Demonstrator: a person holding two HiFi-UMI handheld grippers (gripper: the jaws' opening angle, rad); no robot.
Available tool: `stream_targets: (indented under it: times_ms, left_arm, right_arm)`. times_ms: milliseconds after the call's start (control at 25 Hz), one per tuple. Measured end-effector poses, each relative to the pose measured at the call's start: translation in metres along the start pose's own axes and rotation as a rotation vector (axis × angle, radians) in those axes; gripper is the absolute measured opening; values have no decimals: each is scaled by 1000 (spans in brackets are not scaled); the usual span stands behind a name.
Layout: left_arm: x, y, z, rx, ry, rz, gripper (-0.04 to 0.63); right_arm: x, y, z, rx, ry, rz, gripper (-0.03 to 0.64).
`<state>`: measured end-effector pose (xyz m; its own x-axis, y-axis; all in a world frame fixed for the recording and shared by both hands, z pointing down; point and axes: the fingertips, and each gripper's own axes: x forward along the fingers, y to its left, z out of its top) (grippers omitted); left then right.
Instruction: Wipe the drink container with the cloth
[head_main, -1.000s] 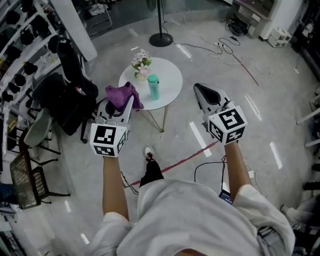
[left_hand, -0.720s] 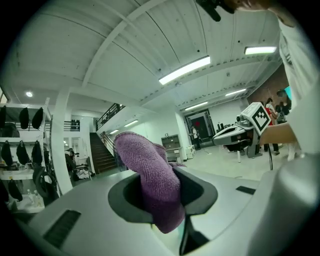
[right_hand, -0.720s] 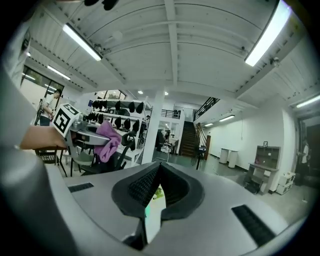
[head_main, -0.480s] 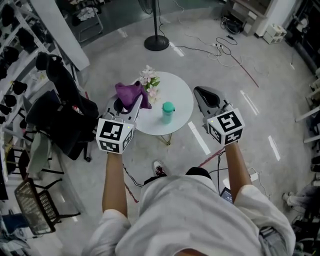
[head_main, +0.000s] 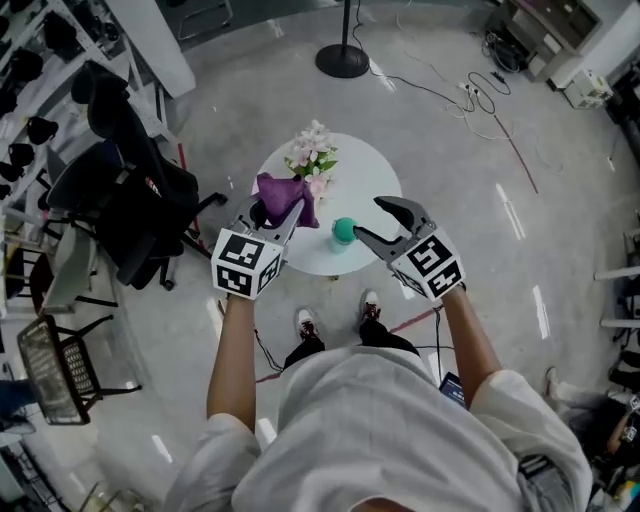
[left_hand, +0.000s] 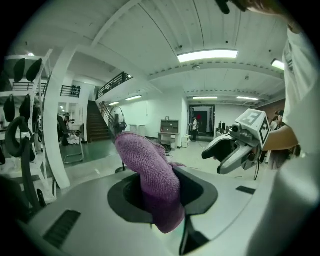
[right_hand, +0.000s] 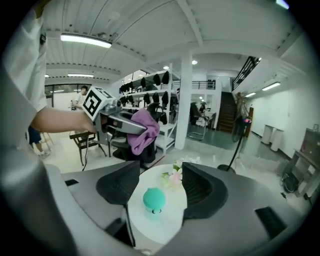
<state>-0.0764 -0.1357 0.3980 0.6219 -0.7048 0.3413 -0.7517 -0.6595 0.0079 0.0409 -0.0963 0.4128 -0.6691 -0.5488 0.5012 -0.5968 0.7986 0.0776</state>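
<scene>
I see a nubbly, woolly purple cloth (left_hand: 155, 180), a smooth teal plastic-looking bottle (right_hand: 154, 199), a matt white surface (head_main: 375, 180) and a glossy grey floor (head_main: 560, 200).

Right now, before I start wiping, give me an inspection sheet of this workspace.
Surface: round white table, mostly bare.
Job's things: green-capped bottle upright on the table; purple cloth in the left gripper.
Clutter: flowers on the table's far side.
Grippers: left gripper shut on the cloth; right gripper open, jaws have just been opening, bottle ahead, not gripped.
Cables: cables loose on the floor.
Surroundings: black chair, wire basket, round stand base.
</scene>
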Motion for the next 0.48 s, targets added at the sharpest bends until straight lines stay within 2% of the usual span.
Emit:
stream_targets:
  times_ms: [120,280,480]
  left_arm:
    - [23,-2,-32,-47,67,-3,134]
    - [53,-3,-76,-119,145,-22,135]
    - [92,-23,-126,-65,235,-144,135]
  right_arm:
    - [27,4,-33,-19,88,95,305]
    - [58,13,-69,-45,175,217,296]
    - [82,19,-95,-85,248,280,254]
